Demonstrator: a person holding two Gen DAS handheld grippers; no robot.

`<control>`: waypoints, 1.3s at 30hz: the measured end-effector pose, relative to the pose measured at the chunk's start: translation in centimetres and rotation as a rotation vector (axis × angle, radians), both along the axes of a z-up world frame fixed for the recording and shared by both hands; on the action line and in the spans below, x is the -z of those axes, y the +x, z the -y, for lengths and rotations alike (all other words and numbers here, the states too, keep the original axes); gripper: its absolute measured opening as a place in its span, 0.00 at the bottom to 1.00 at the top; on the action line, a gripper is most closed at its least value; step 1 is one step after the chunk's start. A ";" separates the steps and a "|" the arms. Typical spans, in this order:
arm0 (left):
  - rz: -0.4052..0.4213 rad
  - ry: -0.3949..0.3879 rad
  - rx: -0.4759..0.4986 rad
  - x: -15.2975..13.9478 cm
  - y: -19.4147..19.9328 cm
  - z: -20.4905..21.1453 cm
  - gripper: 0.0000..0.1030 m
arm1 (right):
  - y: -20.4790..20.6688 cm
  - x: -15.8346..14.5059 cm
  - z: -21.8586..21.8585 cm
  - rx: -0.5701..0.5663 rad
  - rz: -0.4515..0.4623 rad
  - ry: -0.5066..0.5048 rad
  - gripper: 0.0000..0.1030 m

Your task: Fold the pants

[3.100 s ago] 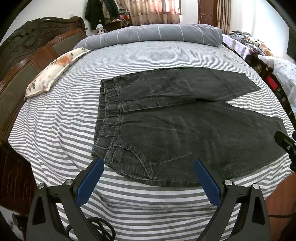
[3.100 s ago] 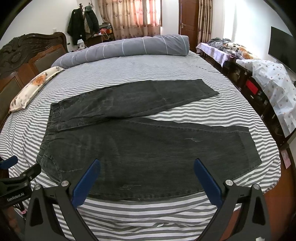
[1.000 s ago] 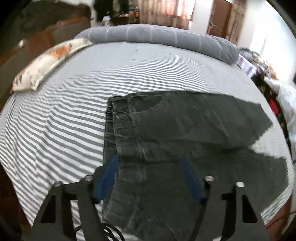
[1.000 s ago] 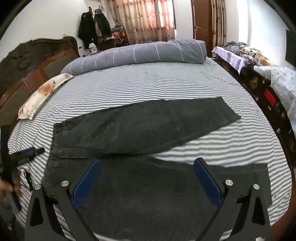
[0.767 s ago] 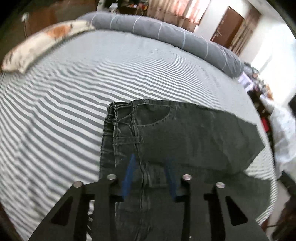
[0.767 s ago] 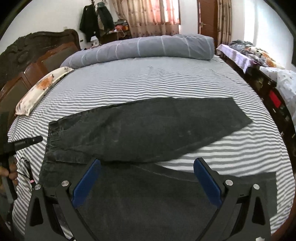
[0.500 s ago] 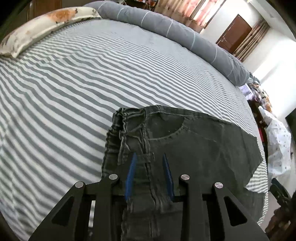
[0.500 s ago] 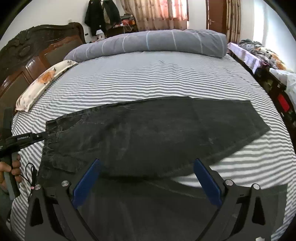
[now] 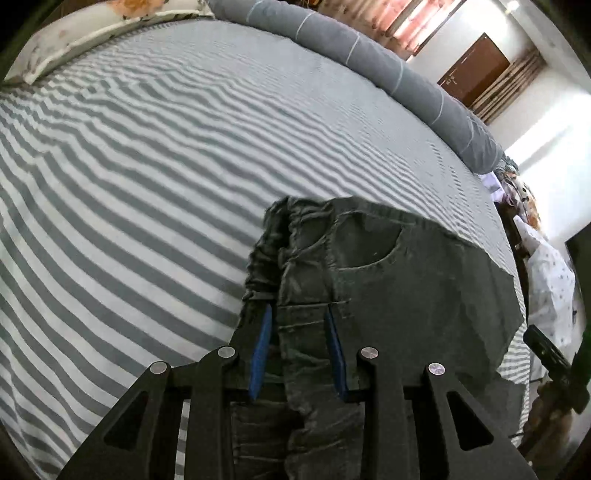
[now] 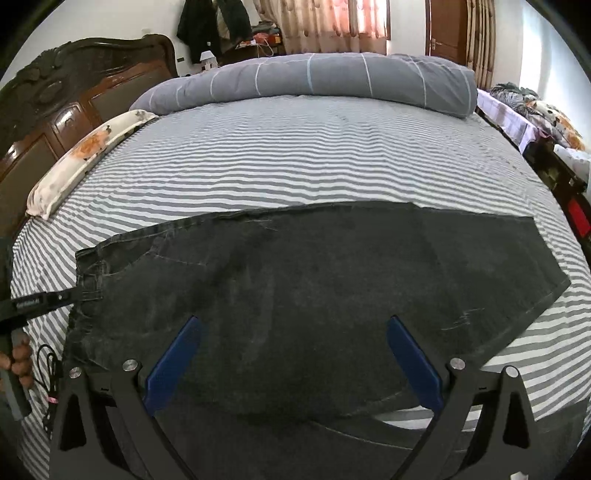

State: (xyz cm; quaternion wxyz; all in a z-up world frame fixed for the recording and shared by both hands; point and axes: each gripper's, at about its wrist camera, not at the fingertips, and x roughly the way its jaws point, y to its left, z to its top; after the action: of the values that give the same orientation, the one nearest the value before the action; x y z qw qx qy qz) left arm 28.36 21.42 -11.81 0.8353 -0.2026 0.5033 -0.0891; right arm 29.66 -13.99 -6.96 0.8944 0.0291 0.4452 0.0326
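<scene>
A: What does the left wrist view show?

B: The left gripper point(image 9: 298, 341) is at the bottom middle. Its blue pads point(image 9: 260, 349) are close together, and a bunched bit of the pants point(image 9: 388, 280) sits squeezed between them. It is the waist part that is pinched.

A: Where are the pants in that view?

B: In the lower right half. They are dark gray. The waist is crumpled up just above the pads, and a pocket point(image 9: 364, 245) shows a bit higher, right of middle. The pants lie on the striped sheet point(image 9: 147, 166), which fills the left side. A long gray roll point(image 9: 354, 44) runs along the top, and a flowery pillow point(image 9: 96, 26) is in the upper left corner.

A: And the right wrist view?

B: The right gripper point(image 10: 293, 363) is at the bottom. Its blue pads point(image 10: 173, 363) are spread far apart and hold nothing. They hang over the pants point(image 10: 314, 288).

A: How do the pants look there?

B: They stretch across the middle, from the left side to the right side. One leg lies over the other. At the left edge the left gripper point(image 10: 55, 297) bites the waist. A hand point(image 10: 16, 356) shows below it, in the lower left. The roll point(image 10: 314, 77) lies across the top, the pillow point(image 10: 85, 151) is at the upper left, and a dark wood headboard point(image 10: 66, 88) stands behind it.
</scene>
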 end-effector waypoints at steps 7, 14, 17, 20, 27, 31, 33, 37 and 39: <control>0.002 -0.075 -0.030 0.0 2.9 0.0 0.29 | 1.1 0.8 -0.6 -0.028 -0.015 -0.020 0.97; 0.018 -0.163 -0.079 0.6 6.0 0.7 0.30 | 4.5 1.2 -1.2 -0.146 -0.017 -0.063 0.97; 0.016 -0.178 -0.128 1.3 6.9 0.9 0.30 | 6.7 1.7 -1.7 -0.227 -0.035 -0.104 0.97; 0.048 -0.161 -0.143 1.2 6.4 1.0 0.25 | 9.1 2.3 -2.2 -0.315 -0.066 -0.126 0.97; 0.233 -0.138 -0.106 -2.1 3.8 1.3 0.05 | 14.3 2.0 -2.5 -0.487 -0.116 -0.119 0.97; 0.323 -0.180 -0.086 -3.9 2.0 1.1 0.05 | 16.8 1.7 -3.2 -0.615 -0.180 -0.081 0.97; 0.355 -0.187 -0.078 -4.5 1.3 1.0 0.05 | 17.7 1.4 -4.4 -0.703 -0.208 -0.083 0.97; 0.390 -0.174 -0.057 -5.1 0.3 0.7 0.05 | 19.9 1.6 -6.2 -0.885 -0.319 -0.082 0.90; 0.398 -0.171 -0.061 -5.1 -0.5 0.4 0.05 | 20.7 1.7 -6.5 -0.928 -0.349 -0.068 0.79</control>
State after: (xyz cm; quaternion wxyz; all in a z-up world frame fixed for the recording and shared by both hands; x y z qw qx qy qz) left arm 27.86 21.05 -6.66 0.9003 -0.2664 0.3125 -0.1444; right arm 50.40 -7.53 -8.67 0.6982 -0.1964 0.5550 0.4074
